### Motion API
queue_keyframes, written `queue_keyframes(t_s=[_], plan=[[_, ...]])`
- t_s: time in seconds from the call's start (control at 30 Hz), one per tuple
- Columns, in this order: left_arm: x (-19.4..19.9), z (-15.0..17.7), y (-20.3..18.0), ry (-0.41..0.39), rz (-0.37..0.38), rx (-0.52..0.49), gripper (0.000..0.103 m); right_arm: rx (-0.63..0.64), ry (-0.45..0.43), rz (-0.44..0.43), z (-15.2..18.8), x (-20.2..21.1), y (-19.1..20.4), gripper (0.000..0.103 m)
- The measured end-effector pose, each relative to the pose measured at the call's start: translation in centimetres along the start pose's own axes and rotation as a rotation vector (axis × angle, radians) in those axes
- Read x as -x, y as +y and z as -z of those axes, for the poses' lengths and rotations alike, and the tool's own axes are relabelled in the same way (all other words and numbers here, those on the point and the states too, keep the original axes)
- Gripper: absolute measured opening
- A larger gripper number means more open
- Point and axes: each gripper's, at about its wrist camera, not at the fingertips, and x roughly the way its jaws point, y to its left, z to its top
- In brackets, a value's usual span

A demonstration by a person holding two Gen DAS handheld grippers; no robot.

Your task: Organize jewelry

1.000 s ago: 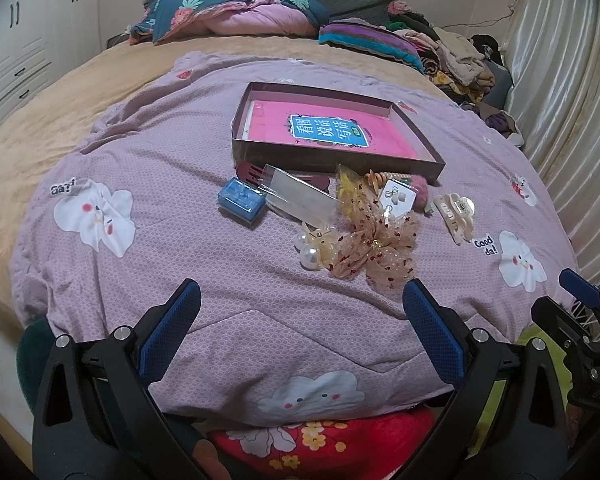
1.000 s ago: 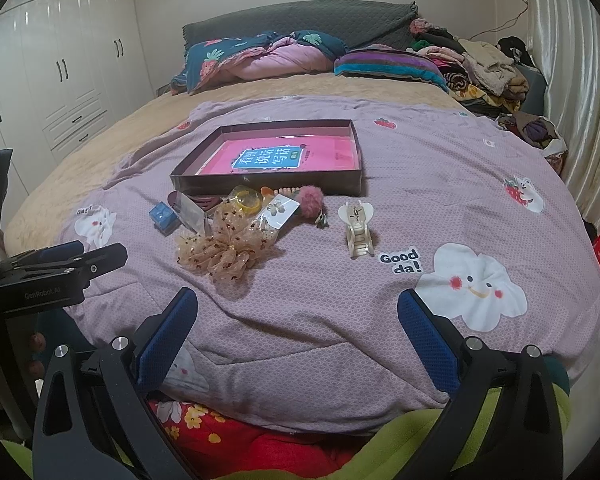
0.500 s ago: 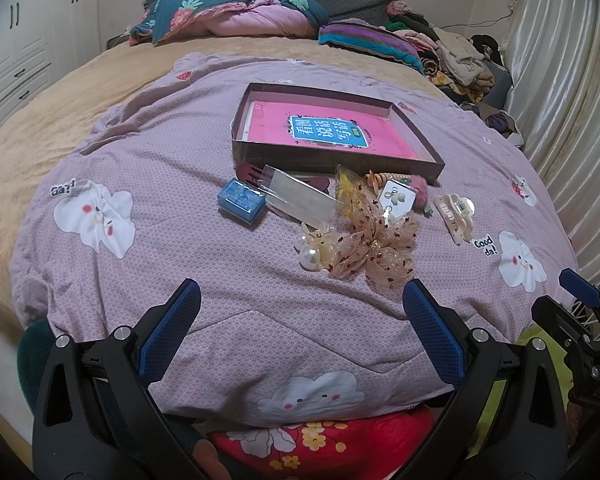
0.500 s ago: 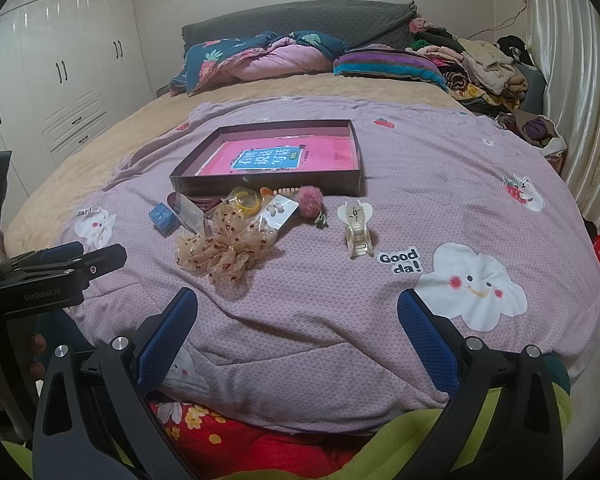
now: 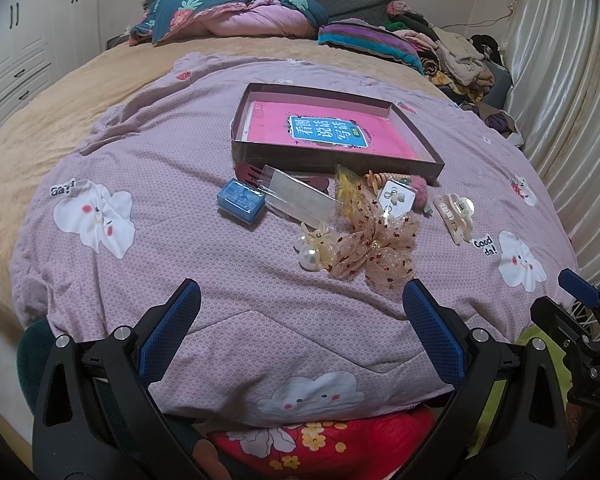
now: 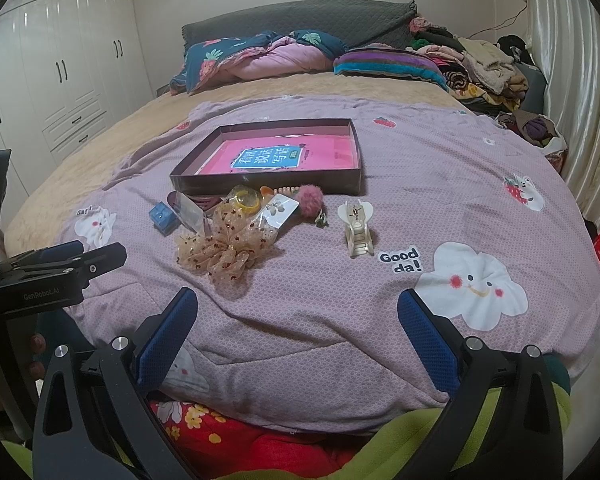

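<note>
Barely moved since before: left tongs [image 5: 300,308] and right tongs [image 6: 298,314] wide, empty, hovering off bed's near edge. Sheer spotted beige bow [image 5: 374,242] mid-quilt; could snag neighbouring pearl clip [image 5: 311,254].

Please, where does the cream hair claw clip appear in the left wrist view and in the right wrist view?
Left wrist view: the cream claw clip lies right of centre, beyond the mesh bow.
Right wrist view: the cream claw clip lies near the centre, right of the bow.
Shared landmark: the "Good da!" print beside it.
</note>
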Motion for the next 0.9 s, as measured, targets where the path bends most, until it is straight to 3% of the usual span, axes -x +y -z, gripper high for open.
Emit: queue_keyframes(t_s=[0.5,0.9], plan=[[0.1,0.1,-0.3,0.000,0.001,-0.001,0.095,0.002,0.004,-0.003,0.0,0.0,0.1,0.099],[-2.1,-0.8,-1.1,0.044,0.061,-0.002,0.095,-0.012,-0.002,0.012,-2.3,-1.1,-2.2,0.099]])
